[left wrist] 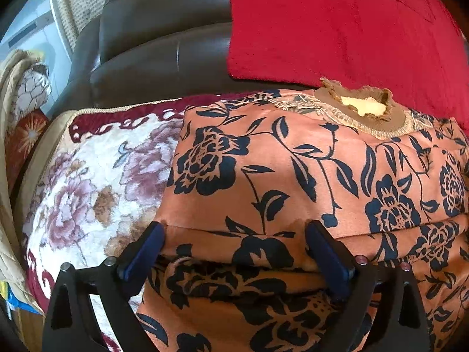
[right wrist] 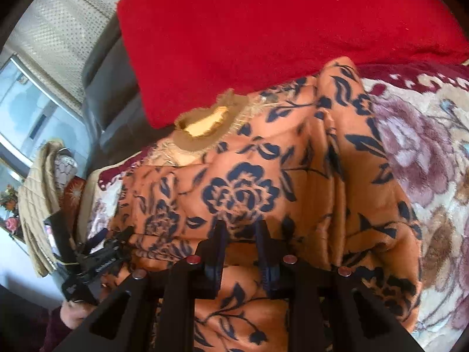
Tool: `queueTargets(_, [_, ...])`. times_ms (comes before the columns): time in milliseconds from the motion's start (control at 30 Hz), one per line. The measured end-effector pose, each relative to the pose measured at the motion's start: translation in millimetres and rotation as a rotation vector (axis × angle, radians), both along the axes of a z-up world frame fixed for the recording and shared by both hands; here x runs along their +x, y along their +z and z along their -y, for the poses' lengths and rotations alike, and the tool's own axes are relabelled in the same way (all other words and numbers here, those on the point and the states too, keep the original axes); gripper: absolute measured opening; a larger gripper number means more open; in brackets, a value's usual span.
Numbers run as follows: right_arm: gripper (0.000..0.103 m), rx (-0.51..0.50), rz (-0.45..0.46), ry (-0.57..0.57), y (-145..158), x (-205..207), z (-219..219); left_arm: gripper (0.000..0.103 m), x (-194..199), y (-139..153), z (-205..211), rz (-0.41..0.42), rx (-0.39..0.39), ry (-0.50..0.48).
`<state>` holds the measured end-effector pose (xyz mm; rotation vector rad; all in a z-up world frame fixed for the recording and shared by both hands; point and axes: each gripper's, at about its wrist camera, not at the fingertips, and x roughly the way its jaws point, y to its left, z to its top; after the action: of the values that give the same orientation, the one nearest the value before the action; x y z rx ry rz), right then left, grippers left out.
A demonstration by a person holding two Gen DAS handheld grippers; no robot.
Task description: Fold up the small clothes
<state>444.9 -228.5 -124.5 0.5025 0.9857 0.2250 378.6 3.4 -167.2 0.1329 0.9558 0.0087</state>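
An orange garment with dark navy flowers (left wrist: pixel 293 176) lies on a floral blanket, its tan lace collar (left wrist: pixel 360 108) at the far end. Its near hem is folded over onto itself. My left gripper (left wrist: pixel 234 234) is open, its blue-padded fingers (left wrist: pixel 146 249) wide apart and resting at the folded edge on the garment's left side. In the right wrist view the same garment (right wrist: pixel 249 193) fills the middle, collar (right wrist: pixel 205 129) at upper left. My right gripper (right wrist: pixel 241 228) is nearly closed, pinching a fold of the orange cloth. The left gripper's body (right wrist: pixel 96 255) shows at lower left.
A red cloth (left wrist: pixel 337 23) lies beyond the collar, also in the right wrist view (right wrist: pixel 278 29). The floral blanket (left wrist: pixel 96 182) covers the seat of a dark leather sofa (left wrist: pixel 161 44). A beige quilted item (right wrist: pixel 38 205) and a window are at the left.
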Motion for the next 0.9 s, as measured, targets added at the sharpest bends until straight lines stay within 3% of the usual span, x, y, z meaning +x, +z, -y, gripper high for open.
queueTargets(167, [0.027, -0.048, -0.049, 0.000, -16, 11, -17, 0.099, -3, -1, 1, 0.021, 0.004, 0.002])
queueTargets(333, [0.027, -0.043, -0.037, -0.008, -18, 8, -14, 0.099, -3, -1, 0, 0.010, -0.002, 0.015])
queueTargets(600, [0.028, -0.017, 0.043, -0.012, 0, -11, -9, 0.099, -27, 10, -13, -0.052, -0.094, 0.006])
queueTargets(633, [0.032, -0.018, 0.048, -0.010, 1, -13, -10, 0.099, -34, 13, -12, -0.047, -0.090, -0.004])
queueTargets(733, [0.078, -0.020, 0.048, -0.033, -2, -18, -10, 0.099, -56, 18, -7, -0.034, -0.049, -0.062])
queueTargets(900, [0.074, -0.108, 0.071, -0.022, -2, -27, -16, 0.099, -78, 15, -9, -0.062, -0.032, -0.084])
